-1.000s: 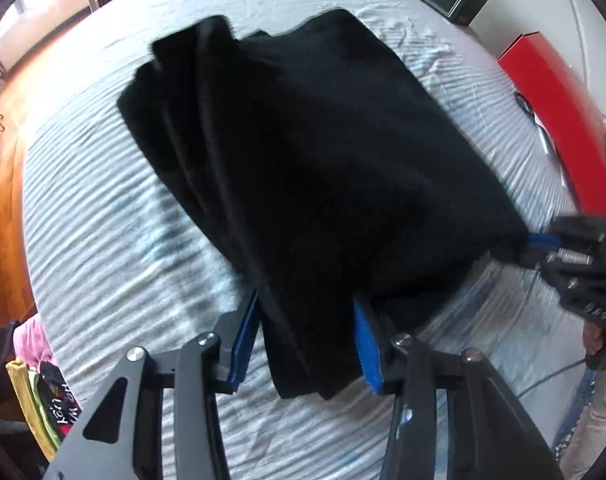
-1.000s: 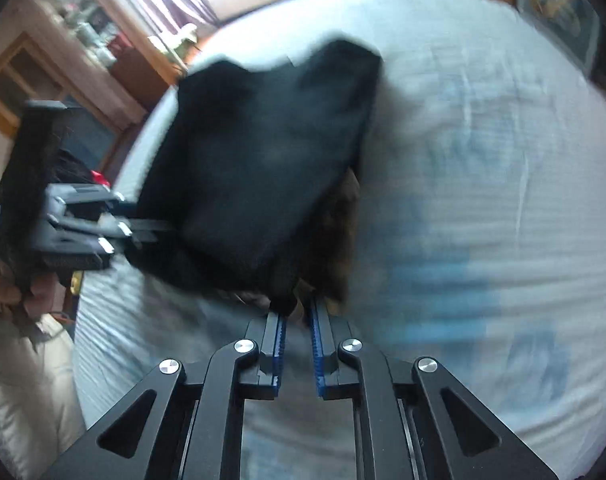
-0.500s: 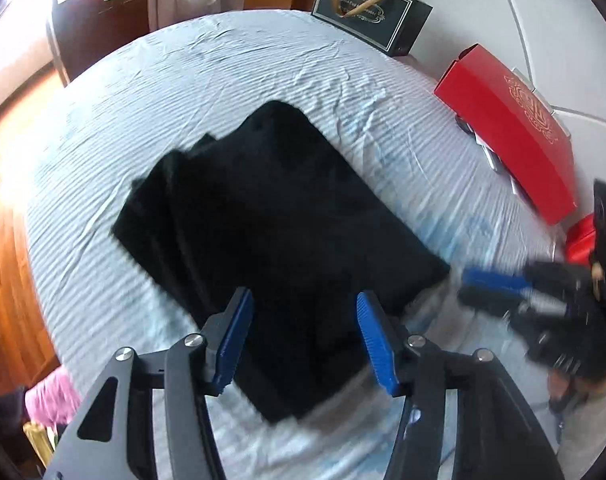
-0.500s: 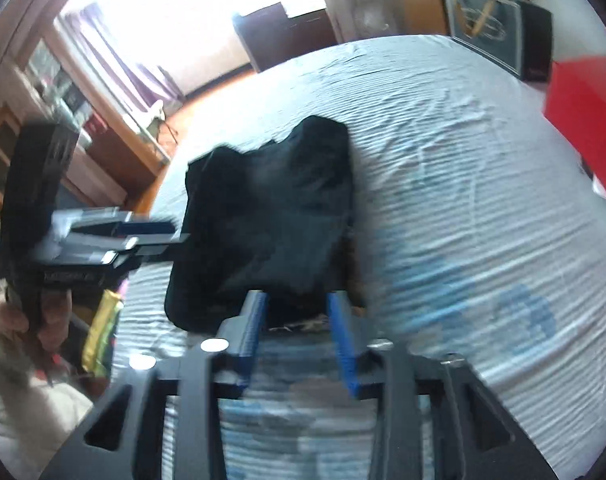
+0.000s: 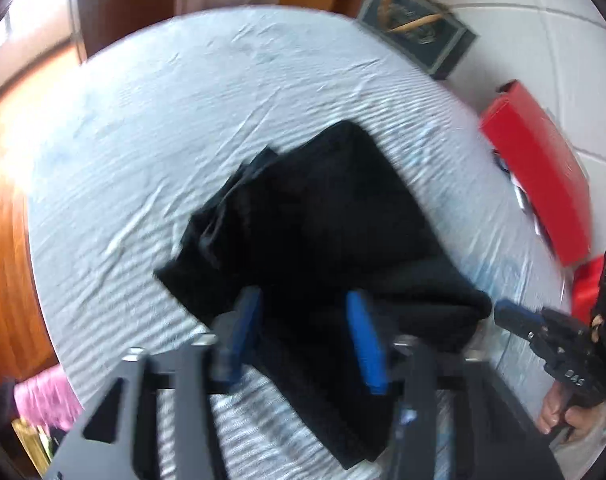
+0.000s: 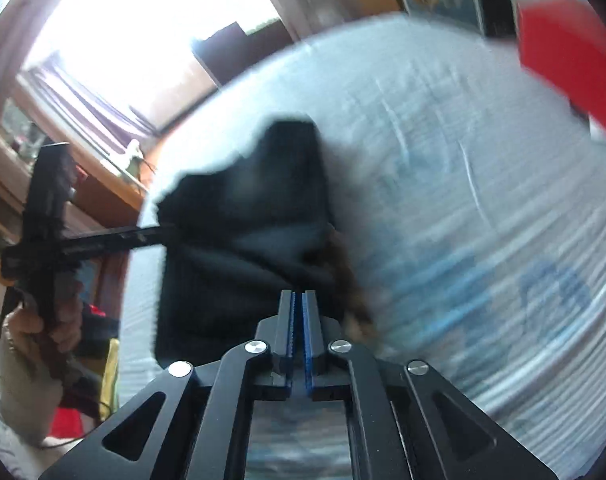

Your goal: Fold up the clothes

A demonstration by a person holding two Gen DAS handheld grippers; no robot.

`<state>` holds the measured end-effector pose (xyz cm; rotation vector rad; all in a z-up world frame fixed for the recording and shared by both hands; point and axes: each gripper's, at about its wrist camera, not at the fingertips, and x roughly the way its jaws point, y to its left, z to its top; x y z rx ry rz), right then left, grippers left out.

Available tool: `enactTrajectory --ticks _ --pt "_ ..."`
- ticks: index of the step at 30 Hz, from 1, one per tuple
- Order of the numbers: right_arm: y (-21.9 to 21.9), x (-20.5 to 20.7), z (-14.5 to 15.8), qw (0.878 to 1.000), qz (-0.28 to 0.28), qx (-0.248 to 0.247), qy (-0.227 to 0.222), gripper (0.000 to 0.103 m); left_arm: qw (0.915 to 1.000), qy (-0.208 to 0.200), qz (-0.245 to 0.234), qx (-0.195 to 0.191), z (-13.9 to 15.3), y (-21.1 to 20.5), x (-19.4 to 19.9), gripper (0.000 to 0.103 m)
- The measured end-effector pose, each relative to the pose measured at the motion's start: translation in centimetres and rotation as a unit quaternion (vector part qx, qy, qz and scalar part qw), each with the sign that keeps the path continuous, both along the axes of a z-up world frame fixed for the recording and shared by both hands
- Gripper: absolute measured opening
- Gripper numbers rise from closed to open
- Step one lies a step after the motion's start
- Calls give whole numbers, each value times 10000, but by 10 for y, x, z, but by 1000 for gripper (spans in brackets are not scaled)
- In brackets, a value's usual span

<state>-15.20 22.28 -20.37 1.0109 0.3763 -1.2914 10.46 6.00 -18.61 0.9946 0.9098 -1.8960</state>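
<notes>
Near the bed's (image 5: 151,128) middle lies the folded black garment (image 5: 323,220). My left tool (image 5: 307,344) hangs released over its near edge, blue fingers spread. My right tool (image 6: 297,320) is clenched at the garment's near corner; whether it pinches cloth, I cannot tell.

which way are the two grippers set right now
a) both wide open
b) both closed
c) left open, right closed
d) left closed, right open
c: in the left wrist view the left gripper has its blue fingers spread apart over the black garment, while in the right wrist view the right gripper shows its fingers nearly touching.
</notes>
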Motion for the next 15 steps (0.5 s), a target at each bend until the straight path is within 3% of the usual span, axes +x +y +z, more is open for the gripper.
enactTrajectory --ticks 1,3,4,5,6,7,8,11,15 --pt "-5 3 -1 10000 -21 10 -30 23 9998 -121 -29 -121 0 0 -4 77" --pt "-15 6 -11 9998 -23 172 -97 23 9988 -416 -67 -265 -7 -5 -13 77" --pt "-22 6 -22 9991 -143 369 172 22 9979 -578 -32 -287 -13 -9 -14 77" --pt "-26 3 -31 9973 -324 560 345 19 9967 -746 13 -303 -20 -14 -13 77" --pt "-30 0 -41 9946 -509 749 504 5 9951 -960 47 -229 -32 -19 -13 77" --pt "-27 -9 -43 9939 -750 743 304 1 9941 -1077 66 -69 -42 -24 -10 78" --pt "-23 -19 -45 9924 -996 716 63 1 9957 -912 101 151 -50 -28 -2 78" --pt "-2 -16 -25 9913 -1252 398 115 6 9982 -423 227 361 -42 -25 20 77" --pt "20 5 -20 9905 -1294 408 -211 10 9985 -522 -81 156 -20 -17 28 77"
